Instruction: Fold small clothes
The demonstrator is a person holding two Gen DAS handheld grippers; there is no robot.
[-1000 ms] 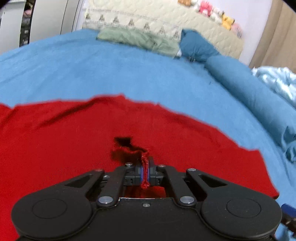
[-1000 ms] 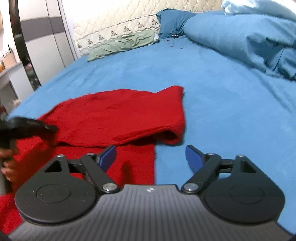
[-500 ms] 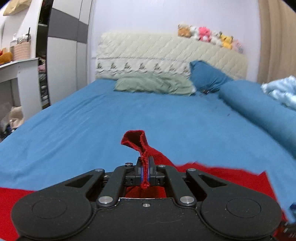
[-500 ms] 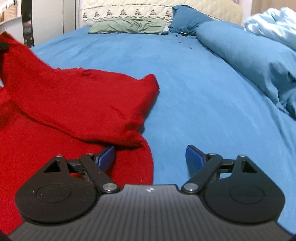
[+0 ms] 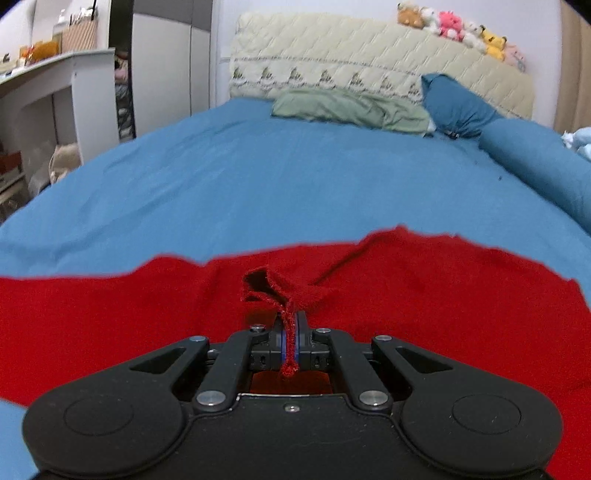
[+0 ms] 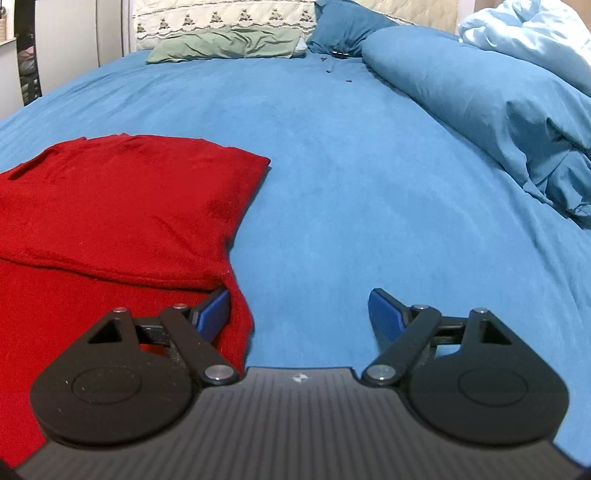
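We see the left hand-held gripper (image 5: 290,332) clamped on a raised pinch of the red garment (image 5: 424,295), which lies spread on the blue bed (image 5: 277,184). The right hand-held gripper (image 6: 299,312) is spread wide, its left finger just touching the garment's folded edge at 9 o'clock. At 12 o'clock sit a green pillow (image 5: 351,109) and quilted headboard (image 5: 369,62) topped with plush toys (image 5: 454,27); a white desk (image 5: 62,92) stands at 10 o'clock.

garments: 1 red garment (image 5: 406,295) | claws: 2 | green pillow (image 5: 351,109): 1
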